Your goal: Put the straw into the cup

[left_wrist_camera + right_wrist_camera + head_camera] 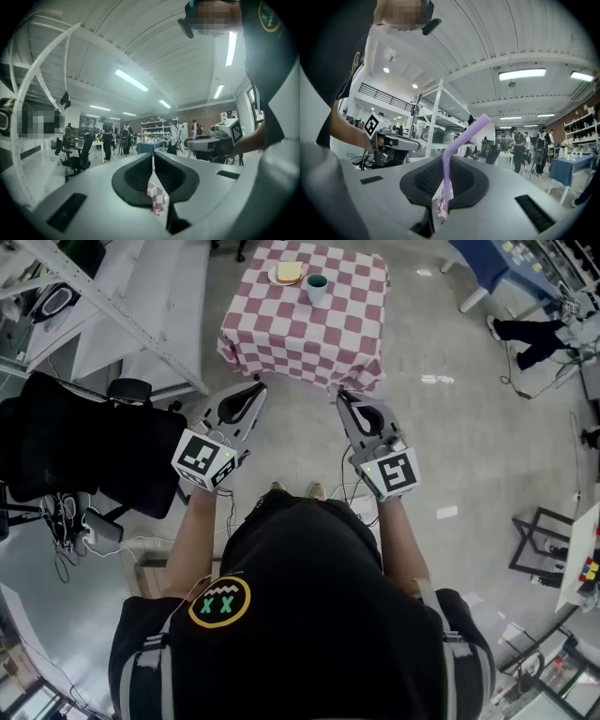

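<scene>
The right gripper's (445, 161) jaws pinch the bent straw (465, 136), the left gripper's (153, 158) are together; the straw's slanted tip could miss the cup (317, 287).

**Straw** (465, 137) — lilac plastic, of the bendable kind. It was pinched between the closed jaws of the right gripper (446, 161). The lower shaft stood about upright in the right gripper view. Above the bend, the upper length slanted up and to the right, its open end free in the air. It was well apart from the cup.

**Cup** (317, 289) — small and pale, with a dark teal inside. It stood upright and open-mouthed near the far edge of a table (281, 343) under a red-and-white checked cloth, just right of a plate (276, 279).
</scene>
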### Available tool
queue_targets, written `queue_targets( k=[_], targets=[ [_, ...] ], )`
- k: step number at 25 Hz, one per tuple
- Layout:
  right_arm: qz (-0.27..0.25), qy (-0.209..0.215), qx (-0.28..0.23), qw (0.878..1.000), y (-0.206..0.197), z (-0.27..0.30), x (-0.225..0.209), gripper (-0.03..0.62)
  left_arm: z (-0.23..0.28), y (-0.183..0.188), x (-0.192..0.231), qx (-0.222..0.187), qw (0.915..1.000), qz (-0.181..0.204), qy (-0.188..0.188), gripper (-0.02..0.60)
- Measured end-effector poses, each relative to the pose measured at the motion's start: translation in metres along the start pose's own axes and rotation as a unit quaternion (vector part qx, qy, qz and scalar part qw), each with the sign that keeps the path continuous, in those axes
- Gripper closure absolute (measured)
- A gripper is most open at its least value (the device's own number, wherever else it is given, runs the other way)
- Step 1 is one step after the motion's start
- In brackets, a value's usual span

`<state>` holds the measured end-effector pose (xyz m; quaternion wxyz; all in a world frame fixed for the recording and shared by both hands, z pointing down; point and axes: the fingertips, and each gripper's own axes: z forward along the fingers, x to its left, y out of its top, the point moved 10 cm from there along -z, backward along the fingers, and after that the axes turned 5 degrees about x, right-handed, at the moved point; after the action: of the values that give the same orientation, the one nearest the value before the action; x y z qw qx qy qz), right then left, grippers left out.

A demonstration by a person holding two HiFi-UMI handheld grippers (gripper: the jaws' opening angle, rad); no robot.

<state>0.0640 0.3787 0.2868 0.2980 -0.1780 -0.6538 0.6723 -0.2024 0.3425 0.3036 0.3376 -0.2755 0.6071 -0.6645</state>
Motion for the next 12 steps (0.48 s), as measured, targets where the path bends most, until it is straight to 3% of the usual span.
queue_targets(
  k=[12],
  targets=[
    [0.002,0.006,-0.012,1.0,-0.005,-0.015,-0.014,0.551,0.008,0.006,-0.019,0.006,0.9999,0.007,0.014,0.549]
  ],
)
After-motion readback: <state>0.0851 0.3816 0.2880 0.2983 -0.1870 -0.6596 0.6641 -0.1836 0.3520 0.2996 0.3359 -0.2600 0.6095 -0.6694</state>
